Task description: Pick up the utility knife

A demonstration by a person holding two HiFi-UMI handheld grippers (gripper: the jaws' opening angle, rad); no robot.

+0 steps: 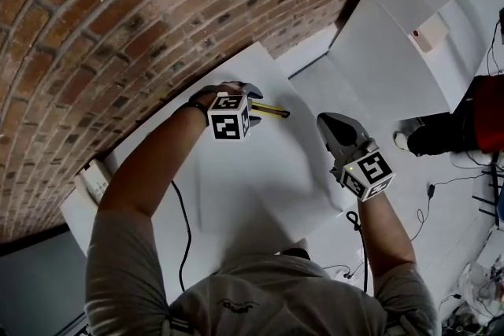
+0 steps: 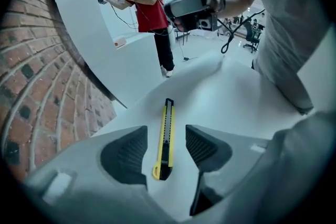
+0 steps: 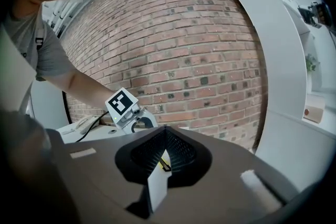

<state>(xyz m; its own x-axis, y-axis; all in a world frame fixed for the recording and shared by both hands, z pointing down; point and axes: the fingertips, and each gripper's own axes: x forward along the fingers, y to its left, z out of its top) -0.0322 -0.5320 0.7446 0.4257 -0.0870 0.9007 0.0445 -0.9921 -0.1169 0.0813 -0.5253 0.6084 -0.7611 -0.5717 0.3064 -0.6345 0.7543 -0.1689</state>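
A yellow and black utility knife point(image 2: 165, 139) lies flat on the white table point(image 2: 231, 97). My left gripper point(image 2: 166, 132) is open and its two dark pads stand on either side of the knife's near end, not touching it. In the head view the left gripper point(image 1: 250, 101) is over the knife point(image 1: 272, 112), whose far end sticks out to the right. My right gripper point(image 1: 331, 127) hovers to the right of the knife, apart from it, with nothing held. In the right gripper view its jaws point(image 3: 165, 134) meet at the tips, and the left gripper point(image 3: 140, 122) shows beyond them.
A brick wall point(image 1: 142, 4) curves behind the table. White partition panels point(image 1: 409, 27) stand to the right. A white box point(image 1: 94, 179) and a black cable point(image 1: 186, 236) lie at the table's left. A person in a red shirt point(image 2: 151, 5) stands beyond the table.
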